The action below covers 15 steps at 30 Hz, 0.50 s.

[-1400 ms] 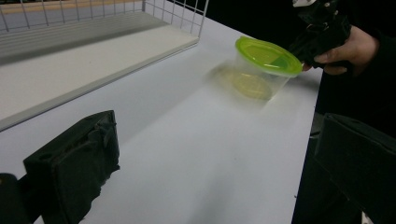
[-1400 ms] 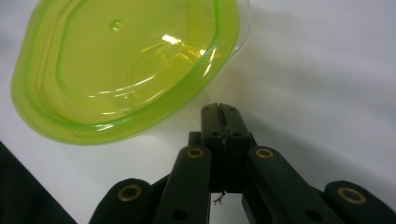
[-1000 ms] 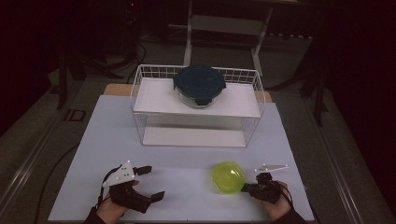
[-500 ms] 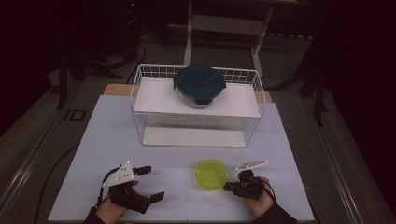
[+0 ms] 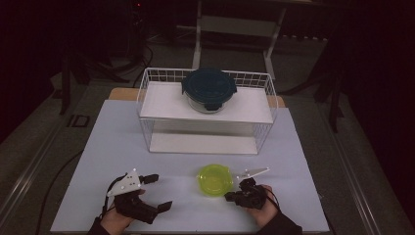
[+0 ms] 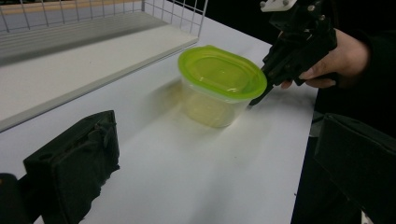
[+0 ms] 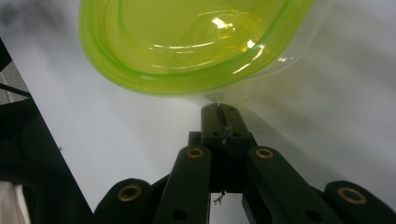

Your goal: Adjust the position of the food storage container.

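**Green-lidded tub pinched at its rim**

The right gripper (image 5: 229, 197) fingers are closed tight on the near-right rim of the green-lidded tub (image 5: 214, 178), mid-bench near the front edge. The left gripper (image 5: 159, 192) fingers gape empty, hand resting low at near left. Bare bench (image 5: 112, 142) lies between; the wire rack (image 5: 147, 98) stands far.

Green-lidded tub (image 6: 219, 86) on white table (image 6: 196, 182), right tongs (image 6: 261, 91) shut against its rim, wire rack (image 6: 93, 28) behind
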### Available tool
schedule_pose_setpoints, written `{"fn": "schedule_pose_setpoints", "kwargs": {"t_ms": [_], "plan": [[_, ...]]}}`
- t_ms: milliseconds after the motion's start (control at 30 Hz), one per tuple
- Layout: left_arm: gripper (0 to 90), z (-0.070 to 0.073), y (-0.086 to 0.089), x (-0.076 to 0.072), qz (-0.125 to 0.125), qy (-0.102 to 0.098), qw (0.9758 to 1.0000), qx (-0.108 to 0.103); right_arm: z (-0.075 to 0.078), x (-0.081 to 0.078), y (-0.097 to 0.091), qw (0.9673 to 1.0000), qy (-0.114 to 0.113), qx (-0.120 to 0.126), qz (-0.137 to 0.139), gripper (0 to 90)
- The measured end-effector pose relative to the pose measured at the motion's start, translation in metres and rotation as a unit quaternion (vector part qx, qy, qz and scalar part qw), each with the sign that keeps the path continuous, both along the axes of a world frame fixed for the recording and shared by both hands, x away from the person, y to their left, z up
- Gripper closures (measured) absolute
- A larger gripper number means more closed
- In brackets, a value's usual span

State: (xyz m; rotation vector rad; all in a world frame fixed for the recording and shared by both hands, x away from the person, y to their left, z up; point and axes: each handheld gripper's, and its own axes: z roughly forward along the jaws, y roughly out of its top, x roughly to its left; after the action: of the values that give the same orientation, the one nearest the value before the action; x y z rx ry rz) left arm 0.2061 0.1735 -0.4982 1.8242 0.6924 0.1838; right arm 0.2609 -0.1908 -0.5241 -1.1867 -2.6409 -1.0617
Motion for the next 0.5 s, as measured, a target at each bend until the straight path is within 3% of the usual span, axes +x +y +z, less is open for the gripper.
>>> {"fn": "schedule_pose_setpoints", "kwargs": {"t_ms": [300, 500], "plan": [[0.0, 0.000, 0.001, 0.000, 0.000, 0.001, 1.0000, -0.002, -0.001, 0.009, 0.019, 0.9999, -0.002, 0.001, 0.010, 90.0], [0.0, 0.000, 0.001, -0.001, 0.000, 0.000, 1.0000, 0.000, 0.000, 0.012, 0.021, 0.9999, -0.009, -0.003, 0.010, 90.0]]}}
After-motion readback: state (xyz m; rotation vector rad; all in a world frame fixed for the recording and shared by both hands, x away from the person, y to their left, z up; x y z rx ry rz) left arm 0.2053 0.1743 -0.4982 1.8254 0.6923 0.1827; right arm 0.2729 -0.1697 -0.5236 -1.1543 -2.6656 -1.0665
